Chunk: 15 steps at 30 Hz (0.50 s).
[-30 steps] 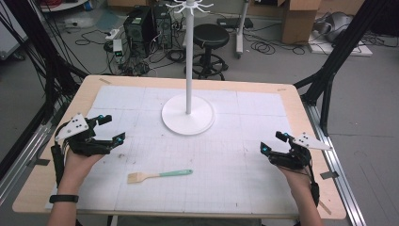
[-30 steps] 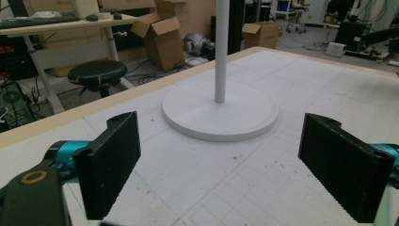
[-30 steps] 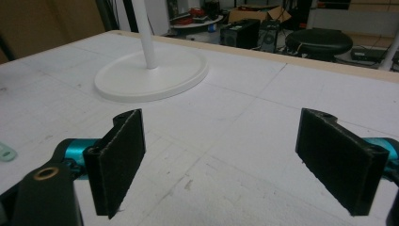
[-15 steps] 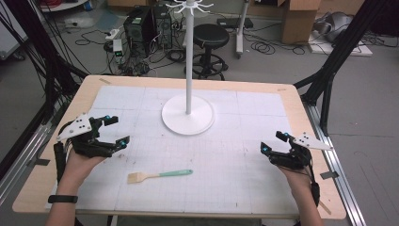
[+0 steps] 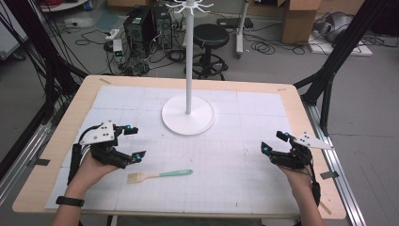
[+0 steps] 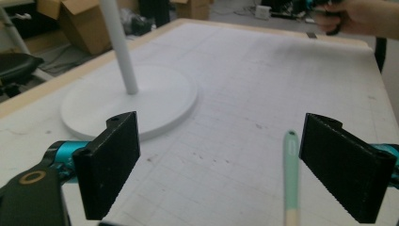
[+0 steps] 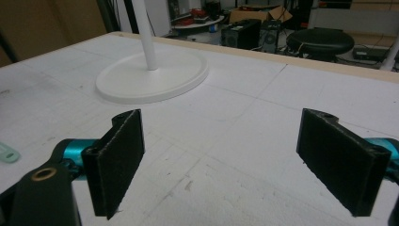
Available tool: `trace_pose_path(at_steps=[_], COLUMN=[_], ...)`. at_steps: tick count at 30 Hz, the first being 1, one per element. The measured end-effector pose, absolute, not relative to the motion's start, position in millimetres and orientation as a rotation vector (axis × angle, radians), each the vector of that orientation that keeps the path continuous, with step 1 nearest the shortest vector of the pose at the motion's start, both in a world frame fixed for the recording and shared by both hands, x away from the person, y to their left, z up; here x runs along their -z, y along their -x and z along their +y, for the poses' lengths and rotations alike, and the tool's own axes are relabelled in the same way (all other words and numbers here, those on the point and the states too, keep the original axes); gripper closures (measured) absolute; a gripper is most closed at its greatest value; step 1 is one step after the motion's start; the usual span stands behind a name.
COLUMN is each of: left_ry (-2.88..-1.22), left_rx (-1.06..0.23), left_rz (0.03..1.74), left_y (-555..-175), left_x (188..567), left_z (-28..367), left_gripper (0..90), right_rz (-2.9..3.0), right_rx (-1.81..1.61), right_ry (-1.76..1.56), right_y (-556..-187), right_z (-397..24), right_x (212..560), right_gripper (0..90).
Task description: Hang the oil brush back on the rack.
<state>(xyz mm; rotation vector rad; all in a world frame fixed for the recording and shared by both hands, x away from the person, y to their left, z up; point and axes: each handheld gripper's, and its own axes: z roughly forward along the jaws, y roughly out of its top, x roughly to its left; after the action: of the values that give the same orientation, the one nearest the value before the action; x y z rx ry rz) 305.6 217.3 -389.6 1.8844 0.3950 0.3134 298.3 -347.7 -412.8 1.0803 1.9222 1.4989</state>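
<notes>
A small brush (image 5: pixel 159 175) with a mint-green handle and a pale wooden head lies flat near the table's front, left of centre. My left gripper (image 5: pixel 133 142) hovers just left of it, open and holding nothing. In the left gripper view the green handle (image 6: pixel 291 174) runs up between the wide-apart jaws, close to the right one. My right gripper (image 5: pixel 274 142) rests near the right edge of the table, open and holding nothing. A white stand with a round base (image 5: pixel 187 114) and a tall pole (image 5: pixel 189 56) rises at the middle back.
A white gridded mat (image 5: pixel 226 155) covers most of the wooden table (image 5: pixel 291 101). The stand's base (image 7: pixel 153 74) lies ahead of the right gripper's jaws. Beyond the table are a black stool (image 5: pixel 211 37), computer towers, cables and cardboard boxes on the floor.
My left gripper has slid right and slightly toward the brush, ending close to its head. The right gripper and the brush have stayed put.
</notes>
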Motion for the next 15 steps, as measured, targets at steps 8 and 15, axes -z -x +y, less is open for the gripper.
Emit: trace_pose_path(at_steps=[8,15], left_ry=[-1.946,-2.076], left_rx=[-0.265,-0.252], left_rz=[0.35,0.313], left_y=[-301.3,-296.1], left_x=[398.2,409.7], left_z=[199.4,182.5], left_gripper=[13.5,13.5], right_rz=[1.929,1.93], right_rx=[-1.495,-1.498], right_ry=[-1.083,-1.079], right_y=[-298.6,-298.7], right_z=[-347.2,-347.2], right_x=[413.2,413.5], right_gripper=[14.6,14.6])
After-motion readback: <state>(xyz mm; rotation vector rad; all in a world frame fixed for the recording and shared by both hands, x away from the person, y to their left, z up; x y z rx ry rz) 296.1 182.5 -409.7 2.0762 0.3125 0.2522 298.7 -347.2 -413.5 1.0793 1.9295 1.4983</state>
